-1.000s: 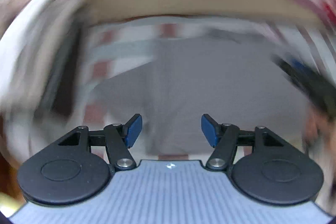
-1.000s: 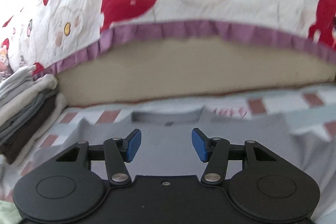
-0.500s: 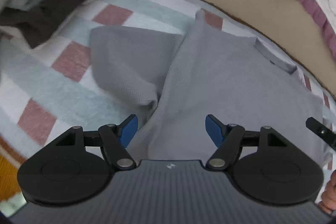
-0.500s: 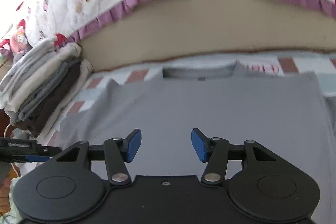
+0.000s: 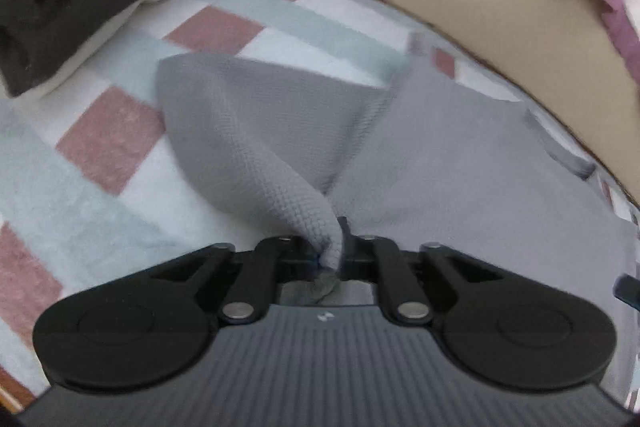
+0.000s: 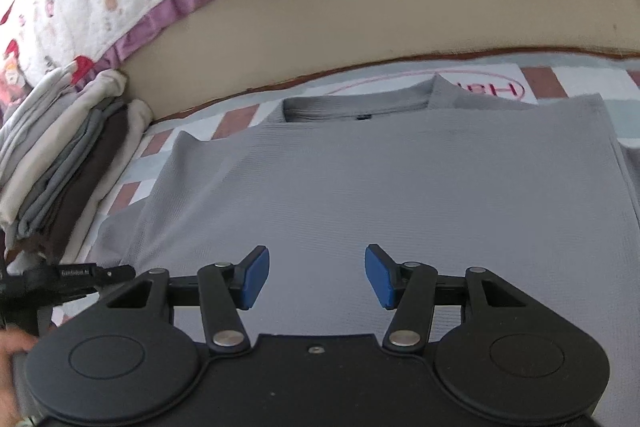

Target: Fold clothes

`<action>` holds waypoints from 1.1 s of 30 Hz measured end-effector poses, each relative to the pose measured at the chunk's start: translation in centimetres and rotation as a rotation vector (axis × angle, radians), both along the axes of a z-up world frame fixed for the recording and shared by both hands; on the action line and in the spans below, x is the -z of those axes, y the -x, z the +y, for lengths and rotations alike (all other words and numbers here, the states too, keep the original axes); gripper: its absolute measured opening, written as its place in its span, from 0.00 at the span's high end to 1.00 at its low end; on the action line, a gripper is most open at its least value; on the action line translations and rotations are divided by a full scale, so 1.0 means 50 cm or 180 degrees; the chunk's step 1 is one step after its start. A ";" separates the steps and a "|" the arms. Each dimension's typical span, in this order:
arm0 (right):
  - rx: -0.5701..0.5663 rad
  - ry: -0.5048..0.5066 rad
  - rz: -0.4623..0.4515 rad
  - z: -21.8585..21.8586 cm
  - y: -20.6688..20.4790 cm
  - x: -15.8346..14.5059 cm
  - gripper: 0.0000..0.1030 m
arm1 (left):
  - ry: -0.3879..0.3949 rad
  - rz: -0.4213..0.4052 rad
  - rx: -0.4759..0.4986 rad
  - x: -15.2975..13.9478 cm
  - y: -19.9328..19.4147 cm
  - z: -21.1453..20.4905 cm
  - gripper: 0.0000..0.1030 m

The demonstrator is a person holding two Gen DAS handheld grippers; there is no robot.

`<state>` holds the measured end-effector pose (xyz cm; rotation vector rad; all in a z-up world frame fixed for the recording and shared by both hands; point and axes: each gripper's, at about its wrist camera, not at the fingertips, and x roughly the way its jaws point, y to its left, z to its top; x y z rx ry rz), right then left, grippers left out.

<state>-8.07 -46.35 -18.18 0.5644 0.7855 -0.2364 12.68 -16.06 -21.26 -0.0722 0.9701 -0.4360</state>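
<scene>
One grey waffle-knit shirt (image 6: pixel 380 179) lies flat, collar toward the back edge of the checked blanket (image 5: pixel 100 195), just in front of a tan mattress side. The fabric looks light, soft and limp, and it drapes from any pinch, so the sleeve edge or hem corners seem the best holds. Left claw (image 5: pixel 330 253) is clamped on the bunched left sleeve (image 5: pixel 256 131), lifting it into a ridge. Right claw (image 6: pixel 316 277) hangs wide apart over the lower body, gripping nothing. One stack of folded clothes (image 6: pixel 60 163) sits at the blanket's back-left corner; the number of layers is unclear.
</scene>
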 end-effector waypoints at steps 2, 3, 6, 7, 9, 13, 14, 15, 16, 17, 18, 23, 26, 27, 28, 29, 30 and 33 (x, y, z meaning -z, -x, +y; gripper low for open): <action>0.0011 -0.0209 0.0142 -0.025 0.001 0.005 0.43 | -0.0160 -0.0242 0.0113 -0.021 0.028 -0.032 0.94; 0.0039 -0.0375 0.0244 -0.044 0.007 0.011 0.43 | -0.0106 -0.0287 0.0219 -0.040 0.042 -0.052 0.94; 0.0217 -0.0883 0.0357 -0.111 0.037 0.019 0.43 | 0.0147 -0.0368 0.0563 -0.103 0.083 -0.114 0.94; 0.0299 -0.1038 0.0295 -0.138 0.052 0.016 0.43 | 0.0232 -0.0395 0.0678 -0.124 0.097 -0.135 0.94; 0.0374 -0.1273 0.0112 -0.190 0.087 0.003 0.42 | 0.0401 -0.0449 0.0908 -0.166 0.124 -0.177 0.94; 0.0573 -0.1239 -0.0177 -0.264 0.167 -0.017 0.38 | 0.0640 -0.0280 0.1476 -0.198 0.189 -0.284 0.91; 0.0671 -0.1268 -0.0177 -0.276 0.182 -0.010 0.38 | 0.0666 -0.0123 0.1661 -0.182 0.211 -0.323 0.83; 0.0762 -0.1384 -0.0128 -0.284 0.188 0.007 0.38 | 0.0608 0.0037 0.1796 -0.159 0.229 -0.354 0.77; 0.0853 -0.1499 -0.0079 -0.291 0.194 0.023 0.38 | 0.0427 0.0197 0.1905 -0.130 0.244 -0.382 0.64; 0.0913 -0.1598 -0.0022 -0.296 0.196 0.038 0.38 | 0.0222 0.0355 0.2009 -0.099 0.259 -0.408 0.62; 0.0899 -0.1641 0.0046 -0.293 0.187 0.048 0.38 | 0.0021 0.0394 0.1983 -0.077 0.271 -0.416 0.62; 0.0468 -0.1477 0.0044 -0.250 0.116 0.044 0.38 | 0.0286 0.0368 0.1808 -0.087 0.238 -0.325 0.58; 0.0155 -0.1352 -0.0056 -0.222 0.076 0.032 0.38 | 0.0592 0.0142 0.1569 -0.134 0.198 -0.267 0.50; -0.0011 -0.1276 -0.0069 -0.209 0.063 0.025 0.38 | 0.0531 0.0096 0.1495 -0.135 0.193 -0.257 0.50; -0.0178 -0.1200 -0.0082 -0.197 0.049 0.017 0.38 | 0.0438 0.0057 0.1425 -0.133 0.189 -0.249 0.50; -0.0343 -0.1123 -0.0094 -0.184 0.036 0.010 0.38 | 0.0345 0.0019 0.1354 -0.131 0.186 -0.241 0.50; -0.0504 -0.1025 -0.0093 -0.169 0.028 0.004 0.38 | 0.0286 -0.0009 0.1334 -0.124 0.190 -0.231 0.52; -0.0955 -0.0602 -0.0008 -0.104 0.035 -0.010 0.36 | 0.0304 -0.0194 0.1655 -0.105 0.225 -0.210 0.54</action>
